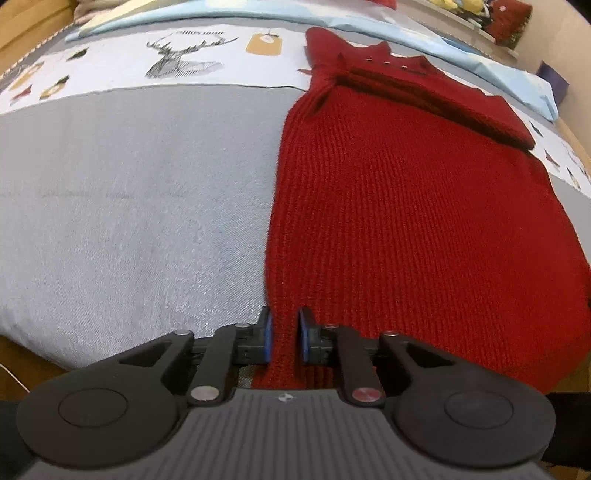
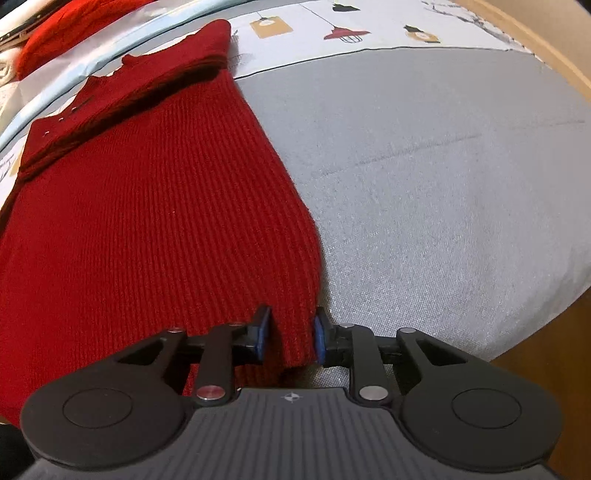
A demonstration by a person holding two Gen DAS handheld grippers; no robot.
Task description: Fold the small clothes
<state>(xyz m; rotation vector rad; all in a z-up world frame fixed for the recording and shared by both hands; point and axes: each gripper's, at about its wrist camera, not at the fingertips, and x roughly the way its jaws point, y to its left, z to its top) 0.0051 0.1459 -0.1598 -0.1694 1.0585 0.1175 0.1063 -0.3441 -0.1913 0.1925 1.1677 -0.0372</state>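
Observation:
A red ribbed knit garment (image 1: 406, 192) lies flat on the grey cloth, its sleeves folded across the top near the buttoned collar. It also shows in the right wrist view (image 2: 155, 221). My left gripper (image 1: 284, 338) straddles the garment's near left hem corner, its blue pads close on either side of the knit. My right gripper (image 2: 290, 338) straddles the near right hem corner, its jaws a little wider with the knit edge between them. Whether either gripper pinches the fabric tight is hard to tell.
The grey cloth (image 1: 129, 221) covers the table, with a white printed band (image 1: 184, 62) of deer and tag drawings beyond it. A light blue sheet (image 1: 461, 40) lies at the back. Another red item (image 2: 74, 22) sits far left. The wooden table edge (image 2: 546, 387) is near right.

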